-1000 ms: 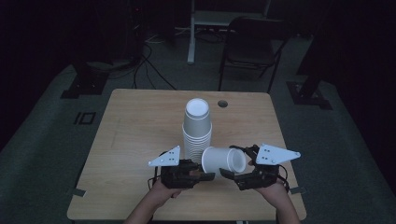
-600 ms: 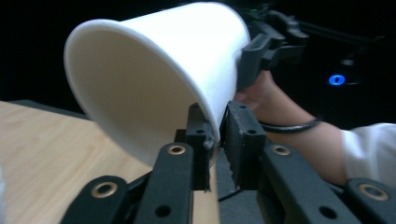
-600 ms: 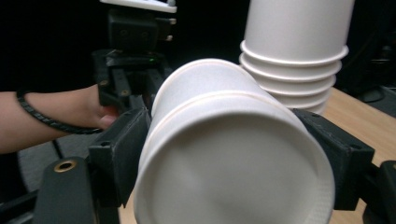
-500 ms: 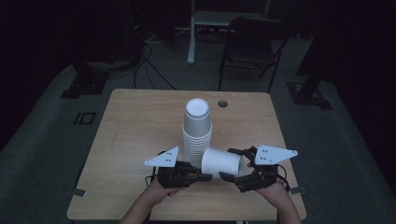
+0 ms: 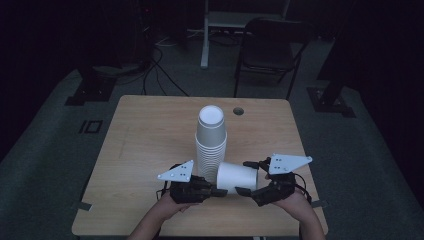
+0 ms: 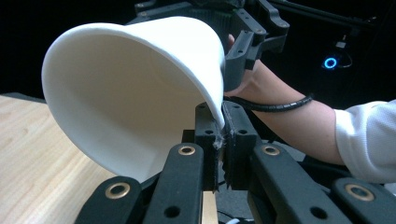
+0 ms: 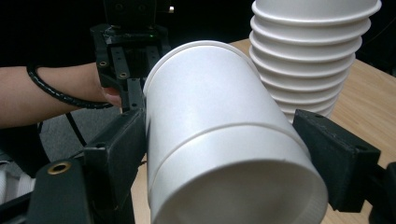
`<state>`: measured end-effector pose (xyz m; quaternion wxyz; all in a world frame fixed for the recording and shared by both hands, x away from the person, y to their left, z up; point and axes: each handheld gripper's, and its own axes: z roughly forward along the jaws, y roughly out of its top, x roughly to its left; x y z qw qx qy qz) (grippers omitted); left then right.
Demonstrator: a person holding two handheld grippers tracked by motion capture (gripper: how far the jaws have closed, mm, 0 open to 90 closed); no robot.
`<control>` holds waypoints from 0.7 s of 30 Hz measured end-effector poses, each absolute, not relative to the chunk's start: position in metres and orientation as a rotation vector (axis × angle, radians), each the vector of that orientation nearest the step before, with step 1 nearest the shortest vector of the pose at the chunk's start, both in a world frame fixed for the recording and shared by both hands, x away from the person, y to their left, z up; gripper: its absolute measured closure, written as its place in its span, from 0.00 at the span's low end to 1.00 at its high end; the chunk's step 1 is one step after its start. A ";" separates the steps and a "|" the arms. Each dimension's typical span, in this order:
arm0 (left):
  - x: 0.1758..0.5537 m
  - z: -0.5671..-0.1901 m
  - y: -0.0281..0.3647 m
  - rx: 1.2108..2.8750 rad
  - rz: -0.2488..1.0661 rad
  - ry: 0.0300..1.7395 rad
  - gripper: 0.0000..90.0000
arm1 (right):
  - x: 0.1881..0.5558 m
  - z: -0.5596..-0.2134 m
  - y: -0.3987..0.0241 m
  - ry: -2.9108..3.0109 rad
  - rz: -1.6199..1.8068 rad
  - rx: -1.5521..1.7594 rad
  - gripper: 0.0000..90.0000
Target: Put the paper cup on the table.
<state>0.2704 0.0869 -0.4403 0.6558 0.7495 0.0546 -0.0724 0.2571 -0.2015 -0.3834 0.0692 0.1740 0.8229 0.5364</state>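
Lying on its side: a white paper cup [image 5: 237,176] was held just above the pale wooden table [image 5: 150,150], between the two grippers and just beside the foot of the stack.
Stack: a tall column of nested white paper cups [image 5: 210,145], mouths down, stood upright near the table's middle.
Left gripper [image 5: 216,191]: jaws were closed tight on the rim of the cup's open mouth, one jaw inside the wall and one outside, as the left gripper view showed [image 6: 219,140].
Right gripper [image 5: 246,177]: jaws were spread wide to either side of the cup's closed end, both pads appearing to touch the wall in the right gripper view [image 7: 233,154]; firm pressure could not be confirmed.
Cup wall: a second rim line ran round the body, possibly two cups nested.
Table surface: a small round hole [image 5: 238,110] lay near the far edge.
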 end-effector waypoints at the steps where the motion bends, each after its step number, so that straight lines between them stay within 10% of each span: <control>1: 0.271 -0.441 0.087 1.714 -0.161 0.122 0.96 | 0.258 -0.383 -0.201 2.480 1.604 0.530 0.19; 21: 0.272 -0.445 0.081 1.911 -0.111 0.153 0.96 | 0.255 -0.385 -0.203 2.563 1.383 0.520 0.23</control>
